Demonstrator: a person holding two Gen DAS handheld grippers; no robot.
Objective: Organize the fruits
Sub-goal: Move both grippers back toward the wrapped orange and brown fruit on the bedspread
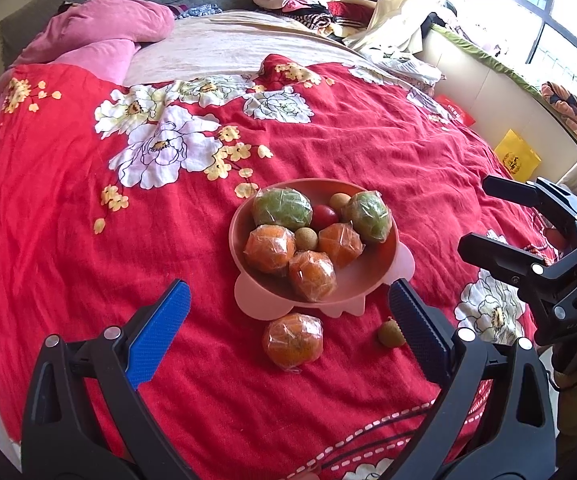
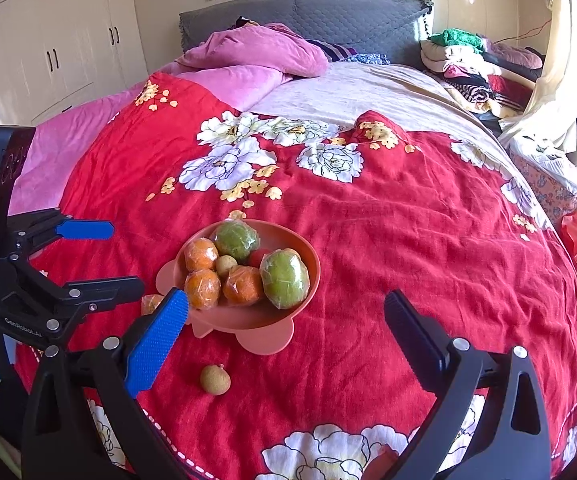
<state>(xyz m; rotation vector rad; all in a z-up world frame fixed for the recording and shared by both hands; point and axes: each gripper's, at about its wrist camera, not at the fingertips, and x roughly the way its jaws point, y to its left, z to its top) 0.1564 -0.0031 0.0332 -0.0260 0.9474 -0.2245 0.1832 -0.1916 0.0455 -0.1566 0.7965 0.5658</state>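
A pink bowl (image 1: pixel 370 277) (image 2: pixel 248 317) sits on the red floral blanket. It holds three film-wrapped oranges (image 1: pixel 269 249), two wrapped green fruits (image 1: pixel 282 208), a small red fruit (image 1: pixel 323 216) and two longans. One more wrapped orange (image 1: pixel 293 340) lies on the blanket just in front of the bowl, with a loose longan (image 1: pixel 391 333) (image 2: pixel 215 379) to its right. My left gripper (image 1: pixel 289 284) (image 2: pixel 124 258) hangs open above that orange, holding nothing. My right gripper (image 2: pixel 286 296) (image 1: pixel 474 214) is open and empty, right of the bowl.
The red floral blanket (image 2: pixel 408 240) covers most of the bed. A pink quilt (image 2: pixel 248 60) and grey headboard (image 2: pixel 348 16) lie at the far end. Folded clothes (image 2: pixel 468 64) are piled at the far right, and white wardrobes (image 2: pixel 48 52) stand left.
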